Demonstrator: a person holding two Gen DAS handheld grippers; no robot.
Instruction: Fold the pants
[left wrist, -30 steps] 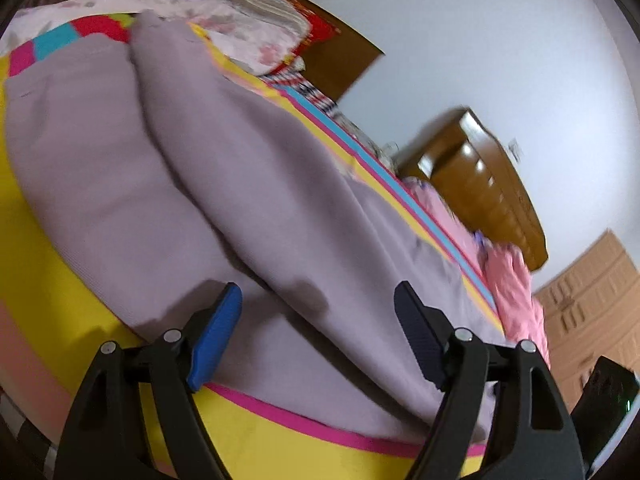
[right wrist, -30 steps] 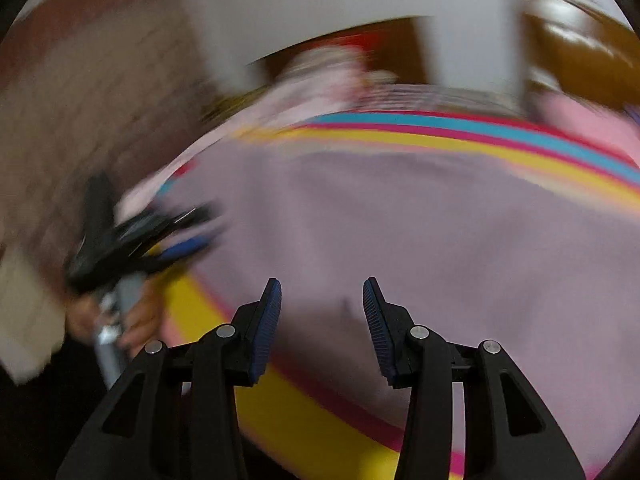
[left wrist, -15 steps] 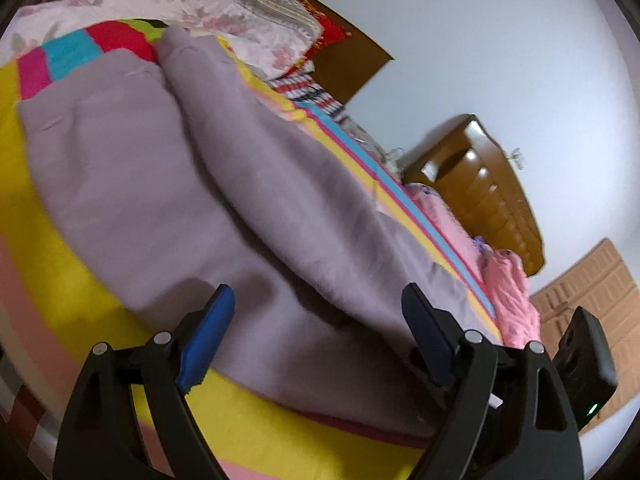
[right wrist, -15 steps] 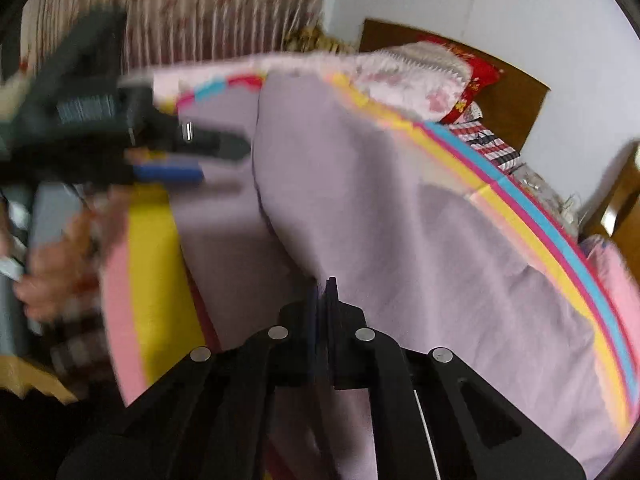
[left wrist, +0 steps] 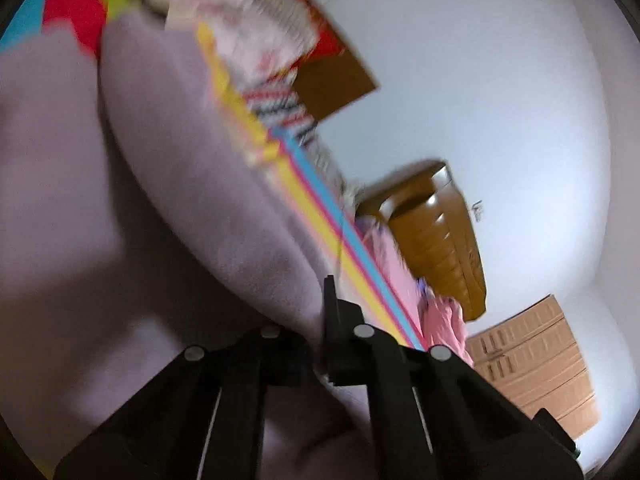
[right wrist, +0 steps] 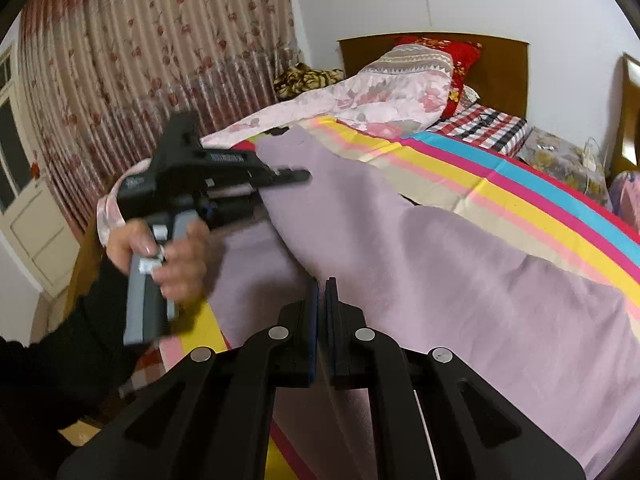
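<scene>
While the striped bedspread (right wrist: pixel 500 184) lies beneath, the lilac pants (right wrist: pixel 440 264) are being pinched by the left gripper (left wrist: pixel 326 320), its jaws just closed, and the right gripper (right wrist: pixel 321 292).

Soft, matt lilac pants (right wrist: pixel 420 264) — fleecy cloth; smooth striped sheet (right wrist: pixel 520 184); glossy wooden headboard (right wrist: pixel 500 72); matt black plastic claw (right wrist: pixel 320 296).

Both wrist cams close, low over pants (right wrist: pixel 440 280), facing headboard (right wrist: pixel 500 64).

Somebody's bedroom at home: bed with rainbow-striped sheet (right wrist: pixel 500 184), dark wooden headboard (right wrist: pixel 504 72) at 1 o'clock, floral pleated curtain (right wrist: pixel 160 60) at 10 o'clock, brown wooden dresser (left wrist: pixel 440 240).
</scene>
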